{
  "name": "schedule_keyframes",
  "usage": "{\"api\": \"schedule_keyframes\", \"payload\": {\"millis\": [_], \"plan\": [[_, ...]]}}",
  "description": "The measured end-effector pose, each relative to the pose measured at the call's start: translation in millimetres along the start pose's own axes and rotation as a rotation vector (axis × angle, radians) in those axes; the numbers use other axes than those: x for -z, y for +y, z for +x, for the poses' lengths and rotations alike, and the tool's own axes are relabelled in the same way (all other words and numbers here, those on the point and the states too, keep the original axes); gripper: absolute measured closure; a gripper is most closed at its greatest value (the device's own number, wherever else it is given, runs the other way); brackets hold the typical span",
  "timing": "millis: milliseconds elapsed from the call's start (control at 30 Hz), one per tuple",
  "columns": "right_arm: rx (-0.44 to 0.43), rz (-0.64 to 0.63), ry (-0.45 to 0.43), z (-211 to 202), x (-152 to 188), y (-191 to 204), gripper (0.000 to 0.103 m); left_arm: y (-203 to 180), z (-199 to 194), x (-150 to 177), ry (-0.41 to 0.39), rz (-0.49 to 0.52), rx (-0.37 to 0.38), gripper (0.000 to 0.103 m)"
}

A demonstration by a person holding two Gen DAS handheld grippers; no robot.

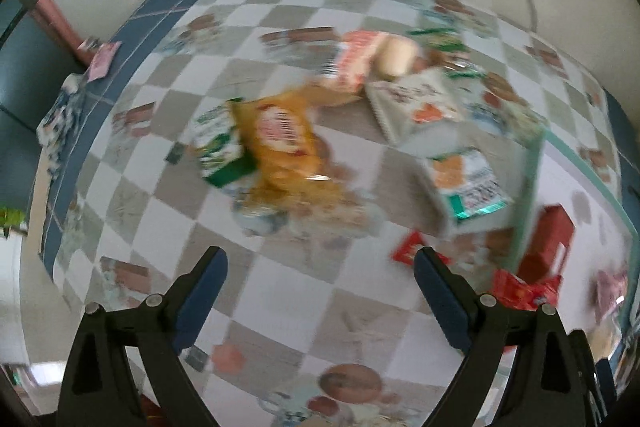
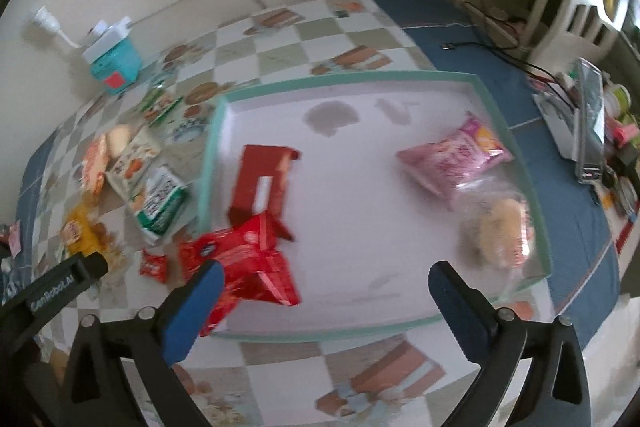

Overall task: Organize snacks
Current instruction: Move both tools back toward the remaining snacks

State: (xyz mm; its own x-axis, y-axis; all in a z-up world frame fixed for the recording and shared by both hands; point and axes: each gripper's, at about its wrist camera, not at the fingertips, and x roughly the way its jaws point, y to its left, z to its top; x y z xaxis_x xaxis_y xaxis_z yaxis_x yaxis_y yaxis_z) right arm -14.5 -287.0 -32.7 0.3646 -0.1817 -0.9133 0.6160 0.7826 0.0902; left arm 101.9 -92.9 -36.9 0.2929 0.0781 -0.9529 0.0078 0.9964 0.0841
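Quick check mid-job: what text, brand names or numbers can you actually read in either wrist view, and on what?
"GenRobot.AI", partly blurred: on the left gripper arm, seen in the right wrist view.
Snack packets, e.g. yellow bag, red packet, pink packet: print too blurred to read.

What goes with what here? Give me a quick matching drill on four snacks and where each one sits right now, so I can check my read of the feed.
Things:
1. pink bag
2. red box
3. yellow bag
4. small red packet

Places:
A. on the checked cloth beside a green and white pack
B. in the tray, at its right side, next to a clear bag
C. on the cloth just outside the tray's left wall
D. in the tray, near its left wall

Pairs: 1-B, 2-D, 3-A, 4-C
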Motion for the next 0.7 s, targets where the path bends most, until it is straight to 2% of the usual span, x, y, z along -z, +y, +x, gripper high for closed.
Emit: {"api": "schedule_keyframes", "payload": {"millis": [333,700], "plan": [[-0.069,-0.047,-0.013,2,-4,46,0.000,59,17,-24,0.025,-0.126,-0.022,0.008],[-0.138,-0.094,-0.036,12,-14,92,0.000,88,27,-46,0.052,-0.177,0.000,0.008]]}}
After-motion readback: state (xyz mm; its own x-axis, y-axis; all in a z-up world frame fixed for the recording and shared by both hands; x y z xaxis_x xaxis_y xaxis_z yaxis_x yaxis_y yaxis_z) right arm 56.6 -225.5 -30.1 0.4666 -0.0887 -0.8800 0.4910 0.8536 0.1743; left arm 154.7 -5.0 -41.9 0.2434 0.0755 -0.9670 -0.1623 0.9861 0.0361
